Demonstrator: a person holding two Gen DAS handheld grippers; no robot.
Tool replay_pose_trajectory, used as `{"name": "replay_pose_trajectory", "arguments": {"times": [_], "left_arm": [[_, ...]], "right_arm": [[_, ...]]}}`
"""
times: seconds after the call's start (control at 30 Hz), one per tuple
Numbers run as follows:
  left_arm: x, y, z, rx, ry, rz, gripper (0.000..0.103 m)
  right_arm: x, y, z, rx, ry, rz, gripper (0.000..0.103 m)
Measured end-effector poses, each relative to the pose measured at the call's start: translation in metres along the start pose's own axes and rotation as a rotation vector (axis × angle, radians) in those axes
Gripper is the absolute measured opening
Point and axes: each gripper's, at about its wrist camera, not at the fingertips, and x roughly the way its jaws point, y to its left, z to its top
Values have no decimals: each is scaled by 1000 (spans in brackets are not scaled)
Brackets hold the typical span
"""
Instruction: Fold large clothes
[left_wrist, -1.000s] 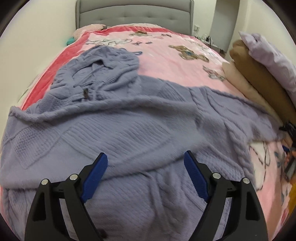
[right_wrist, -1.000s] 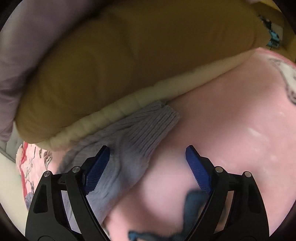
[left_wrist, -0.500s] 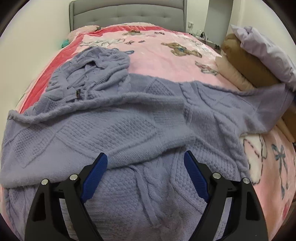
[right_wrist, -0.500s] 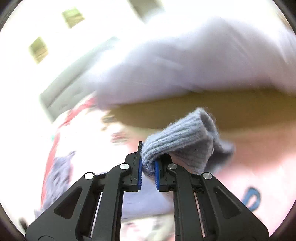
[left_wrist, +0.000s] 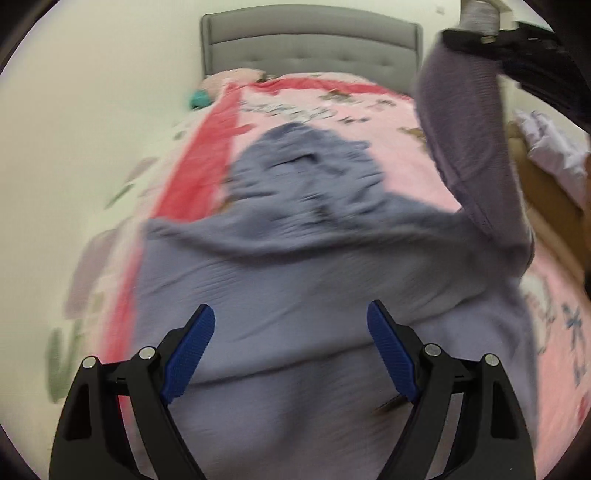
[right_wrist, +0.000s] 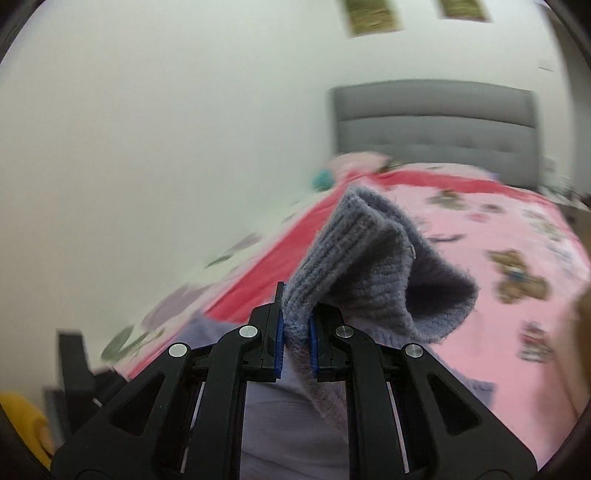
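Note:
A large lavender knit hooded sweater (left_wrist: 295, 266) lies spread on a pink bed blanket (left_wrist: 332, 107), hood toward the headboard. My left gripper (left_wrist: 291, 350) hovers open above the sweater's body, nothing between its blue pads. My right gripper (right_wrist: 295, 332) is shut on the ribbed sleeve cuff (right_wrist: 369, 258). In the left wrist view that sleeve (left_wrist: 469, 147) hangs stretched up from the sweater to the right gripper (left_wrist: 476, 33) at the top right, high over the bed.
A grey padded headboard (left_wrist: 314, 44) closes the far end of the bed, with a white wall on the left. Brown and white pillows (left_wrist: 546, 155) are stacked along the bed's right edge. A yellow object (right_wrist: 22, 417) shows at the lower left of the right wrist view.
My right gripper closed on the sleeve cuff beside the pillows, then lifted it high and swung it toward the bed's middle. My left gripper pulled back and up, staying open.

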Motion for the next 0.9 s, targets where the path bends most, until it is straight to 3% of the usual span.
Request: {"name": "replay_pose_trajectory", "arguments": {"times": [0.07, 0.2, 0.33, 0.53, 0.77, 0.83, 0.9], "left_arm": [[-2, 32, -12, 11, 34, 49, 83], [3, 75, -28, -32, 70, 111, 83], [6, 109, -41, -118, 63, 110, 83], [12, 129, -52, -157, 54, 112, 83], [14, 137, -52, -181, 33, 115, 83], [15, 138, -50, -169, 20, 112, 83], [16, 140, -48, -163, 9, 112, 83]], "right_arm": [[31, 28, -8, -34, 36, 50, 10], [111, 88, -37, -175, 220, 62, 10], [137, 129, -90, -252, 369, 93, 10], [156, 135, -120, -269, 464, 104, 11], [177, 130, -136, -275, 499, 112, 14], [178, 135, -141, -299, 508, 129, 26], [178, 140, -148, -327, 516, 133, 31]]}}
